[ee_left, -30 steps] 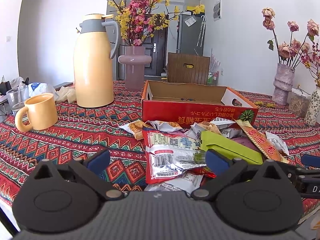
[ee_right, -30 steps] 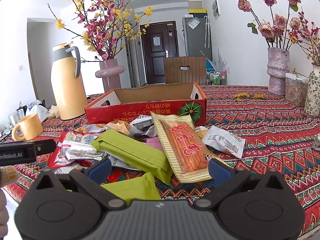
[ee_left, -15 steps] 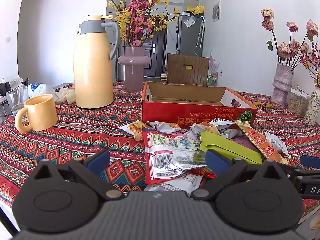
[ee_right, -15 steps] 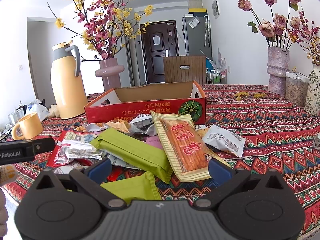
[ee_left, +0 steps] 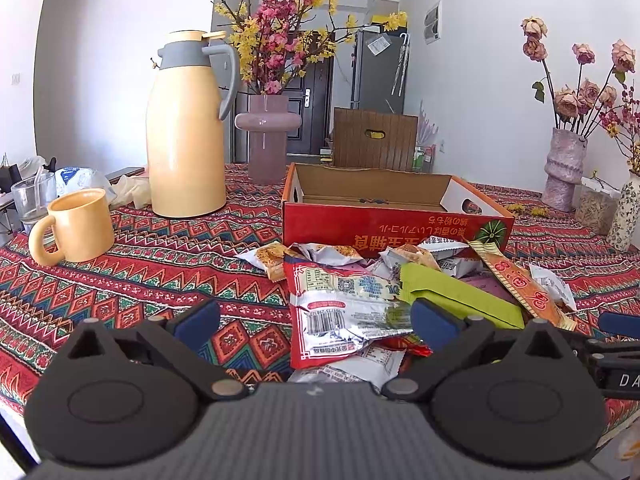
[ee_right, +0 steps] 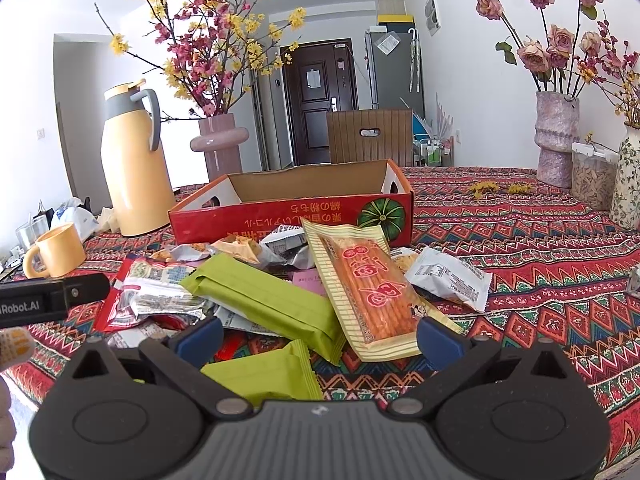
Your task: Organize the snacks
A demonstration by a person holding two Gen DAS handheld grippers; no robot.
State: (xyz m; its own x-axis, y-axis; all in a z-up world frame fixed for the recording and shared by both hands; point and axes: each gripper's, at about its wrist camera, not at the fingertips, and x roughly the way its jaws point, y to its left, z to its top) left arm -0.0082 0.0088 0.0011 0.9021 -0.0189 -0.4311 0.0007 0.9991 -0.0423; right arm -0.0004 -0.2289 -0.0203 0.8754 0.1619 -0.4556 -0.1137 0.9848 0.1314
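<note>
A pile of snack packets lies on the patterned tablecloth before an open red cardboard box point(ee_left: 392, 224) point(ee_right: 296, 216). It holds a red-and-silver packet point(ee_left: 340, 316) point(ee_right: 148, 292), a long green packet point(ee_left: 460, 300) point(ee_right: 268, 300), an orange striped packet point(ee_right: 360, 284) point(ee_left: 520, 284), a white packet point(ee_right: 448, 276) and a second green packet point(ee_right: 268, 372). My left gripper point(ee_left: 316, 324) is open and empty just short of the red-and-silver packet. My right gripper point(ee_right: 318, 336) is open and empty over the near green packets.
A yellow thermos jug point(ee_left: 184, 132) point(ee_right: 132, 164) and a yellow mug point(ee_left: 76, 226) point(ee_right: 54, 250) stand at the left. A pink vase of blossoms point(ee_left: 266, 136) stands behind the box. Vases with dried roses point(ee_right: 556, 136) and a jar point(ee_right: 592, 176) stand at the right.
Both views have shifted only slightly; the grippers stay open and the packets have not moved.
</note>
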